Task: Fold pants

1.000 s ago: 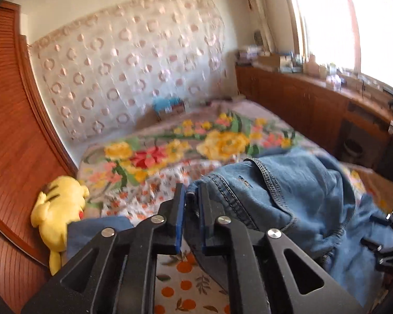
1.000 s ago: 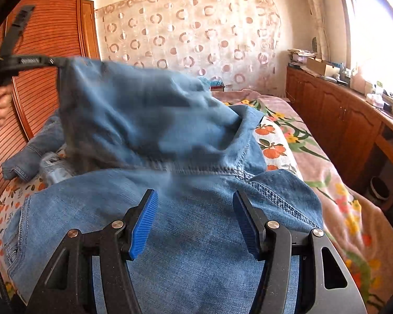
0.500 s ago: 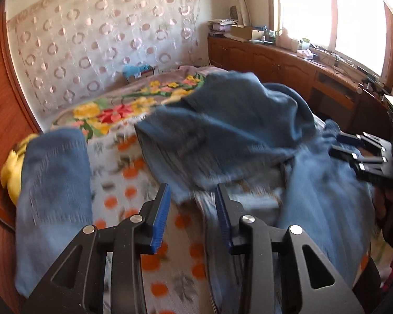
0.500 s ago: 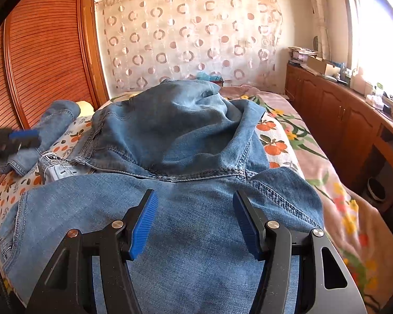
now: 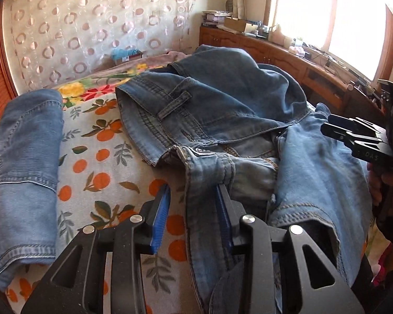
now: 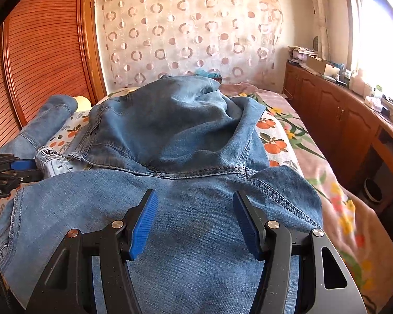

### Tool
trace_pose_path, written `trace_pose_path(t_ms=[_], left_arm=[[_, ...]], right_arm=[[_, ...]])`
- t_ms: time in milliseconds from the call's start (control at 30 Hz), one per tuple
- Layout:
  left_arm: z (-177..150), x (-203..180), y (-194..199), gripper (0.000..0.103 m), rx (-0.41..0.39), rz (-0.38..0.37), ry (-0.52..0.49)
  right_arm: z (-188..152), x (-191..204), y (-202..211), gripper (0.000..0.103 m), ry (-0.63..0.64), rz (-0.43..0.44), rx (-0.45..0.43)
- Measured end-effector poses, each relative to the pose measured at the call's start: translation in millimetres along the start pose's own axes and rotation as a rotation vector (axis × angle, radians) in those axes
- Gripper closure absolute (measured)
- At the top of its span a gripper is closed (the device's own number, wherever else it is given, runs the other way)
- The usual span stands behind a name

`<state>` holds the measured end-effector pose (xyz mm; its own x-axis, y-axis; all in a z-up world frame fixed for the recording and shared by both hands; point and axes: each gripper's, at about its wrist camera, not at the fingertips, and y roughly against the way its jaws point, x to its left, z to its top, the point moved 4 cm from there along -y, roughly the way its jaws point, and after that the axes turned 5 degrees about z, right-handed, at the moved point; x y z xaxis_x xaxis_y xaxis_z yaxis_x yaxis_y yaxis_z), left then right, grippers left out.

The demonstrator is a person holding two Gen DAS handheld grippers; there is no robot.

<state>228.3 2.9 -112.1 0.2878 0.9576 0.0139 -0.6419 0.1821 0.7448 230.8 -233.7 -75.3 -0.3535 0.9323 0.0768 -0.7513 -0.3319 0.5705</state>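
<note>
A pair of blue jeans (image 5: 222,110) lies crumpled on the bed, its upper part folded back over the legs. In the right wrist view the jeans (image 6: 170,136) fill the middle. My left gripper (image 5: 194,204) is open, its jaws either side of a bunched strip of waistband with a button (image 5: 196,151). My right gripper (image 6: 194,209) is open just above the flat denim, holding nothing. The right gripper also shows in the left wrist view (image 5: 359,138) at the right edge. The left gripper shows in the right wrist view (image 6: 10,170) at the left edge.
A second folded denim piece (image 5: 23,157) lies at the left on the orange-print bedsheet (image 5: 97,162). A wooden wardrobe (image 6: 44,52) stands left. A wooden counter (image 6: 340,110) with clutter runs along the right under the window. A patterned curtain (image 6: 191,34) hangs behind.
My left gripper let go of the jeans' upper part, which dropped onto the legs. It then opened wider and came down around the waistband strip. My right gripper stayed still and open.
</note>
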Motion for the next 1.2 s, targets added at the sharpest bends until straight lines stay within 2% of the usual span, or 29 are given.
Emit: trace_pose_path(t_ms=[33, 100, 133, 200, 300, 500, 667, 767, 833, 900, 1000, 1200], left_arm=[[0.3, 0.3, -0.5, 0.070, -0.002, -0.011, 0.004], [-0.4, -0.6, 0.0, 0.084, 0.004, -0.061, 0.014], [-0.7, -0.1, 1.7, 0.088, 0.001, -0.060, 0.022], [-2.1, -0.1, 5.2, 0.094, 0.000, -0.062, 0.025], [-3.3, -0.3, 16.5, 0.095, -0.014, -0.051, 0.022], [-3.8, 4.8, 42.1, 0.095, -0.023, 0.031, 0.055], [-17.6, 15.2, 39.7, 0.096, 0.000, 0.108, 0.074], [-24.5, 17.9, 45.5, 0.093, -0.007, 0.052, 0.119], [-26.7, 16.2, 51.4, 0.079, -0.018, 0.025, 0.135], [-28.7, 10.9, 55.3, 0.075, -0.021, 0.011, 0.134], [-33.6, -3.1, 58.2, 0.072, -0.018, -0.025, 0.108], [-48.1, -24.3, 49.1, 0.072, 0.027, -0.044, 0.068]], right_arm=[[-0.2, -0.1, 0.4, 0.041, 0.001, 0.000, 0.000], [-0.7, -1.4, 1.3, 0.041, 0.002, 0.001, 0.001], [-0.5, -1.4, 1.3, 0.041, 0.002, 0.002, 0.001], [-0.5, -1.4, 1.3, 0.041, 0.002, 0.003, 0.000], [-1.3, -2.9, 2.5, 0.041, 0.001, 0.004, -0.001], [-2.9, -4.7, 5.4, 0.041, -0.002, 0.001, -0.010], [-3.7, -4.5, 5.8, 0.041, -0.002, 0.002, -0.011], [-2.7, -4.5, 3.5, 0.041, -0.004, 0.006, 0.001], [-1.3, -4.7, 2.4, 0.041, -0.005, 0.018, 0.004], [0.4, -5.7, 0.1, 0.041, -0.010, 0.018, 0.016], [1.4, -4.0, 1.1, 0.041, 0.000, 0.022, 0.026], [1.3, 2.7, 17.0, 0.041, 0.013, 0.071, 0.043]])
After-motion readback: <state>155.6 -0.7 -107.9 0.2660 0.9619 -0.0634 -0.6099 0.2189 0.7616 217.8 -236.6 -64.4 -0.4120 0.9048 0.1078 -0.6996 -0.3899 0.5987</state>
